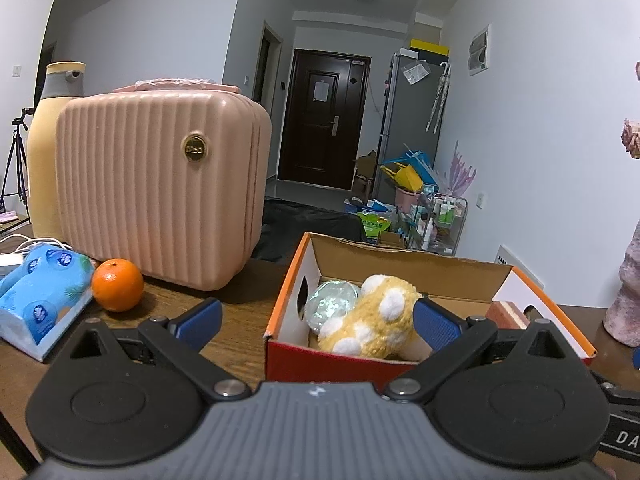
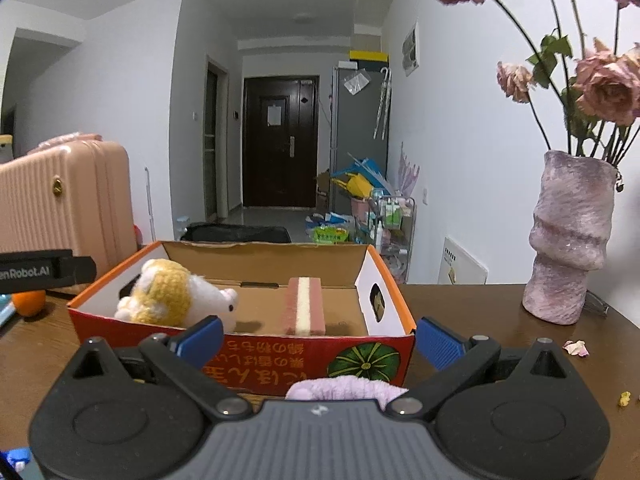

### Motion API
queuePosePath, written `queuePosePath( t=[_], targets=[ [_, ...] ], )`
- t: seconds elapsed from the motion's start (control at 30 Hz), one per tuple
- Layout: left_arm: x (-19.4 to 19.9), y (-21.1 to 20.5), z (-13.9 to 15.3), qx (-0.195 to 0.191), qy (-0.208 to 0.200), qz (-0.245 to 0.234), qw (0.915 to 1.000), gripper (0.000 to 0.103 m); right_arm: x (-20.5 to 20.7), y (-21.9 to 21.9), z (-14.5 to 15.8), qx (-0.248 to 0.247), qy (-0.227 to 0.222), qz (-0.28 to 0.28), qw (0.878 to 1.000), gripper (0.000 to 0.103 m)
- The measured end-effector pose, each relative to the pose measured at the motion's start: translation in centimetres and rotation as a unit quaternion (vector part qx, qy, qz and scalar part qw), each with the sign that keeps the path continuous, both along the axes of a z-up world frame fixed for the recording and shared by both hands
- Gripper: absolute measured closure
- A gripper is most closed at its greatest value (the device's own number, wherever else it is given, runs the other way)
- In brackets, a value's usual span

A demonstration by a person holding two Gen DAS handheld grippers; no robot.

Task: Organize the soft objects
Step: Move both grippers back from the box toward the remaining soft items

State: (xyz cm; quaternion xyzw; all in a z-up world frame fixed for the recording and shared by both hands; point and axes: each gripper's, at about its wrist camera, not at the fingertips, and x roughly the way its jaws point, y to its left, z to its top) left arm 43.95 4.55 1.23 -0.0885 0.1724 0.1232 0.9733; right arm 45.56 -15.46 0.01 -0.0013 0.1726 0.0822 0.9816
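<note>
Jaws spread wide and empty on both grippers, the right gripper (image 2: pixel 318 338) is nearer the lilac fluffy thing (image 2: pixel 344 389), lying crosswise on the bench just under it, near side of the box (image 2: pixel 240 344).

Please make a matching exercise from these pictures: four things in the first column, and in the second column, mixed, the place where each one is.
Things:
1. plush toy
2. orange
3. vase
4. lilac fluffy item

Places:
A. on the table, right of the box
B. on the table in front of the box, by the right gripper
C. inside the box
D. between the tissue pack and the pink case

Pairs: 1-C, 2-D, 3-A, 4-B
</note>
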Motion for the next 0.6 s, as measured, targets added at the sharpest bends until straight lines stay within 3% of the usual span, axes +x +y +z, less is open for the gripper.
queuePosePath(
  t=[0.6],
  targets=[
    [-5.7,0.6,0.3,0.009,-0.001,-0.014,0.9999,0.000,-7.0,0.6,-0.6,-0.008,-0.023,0.019,1.000,0.000]
  ],
)
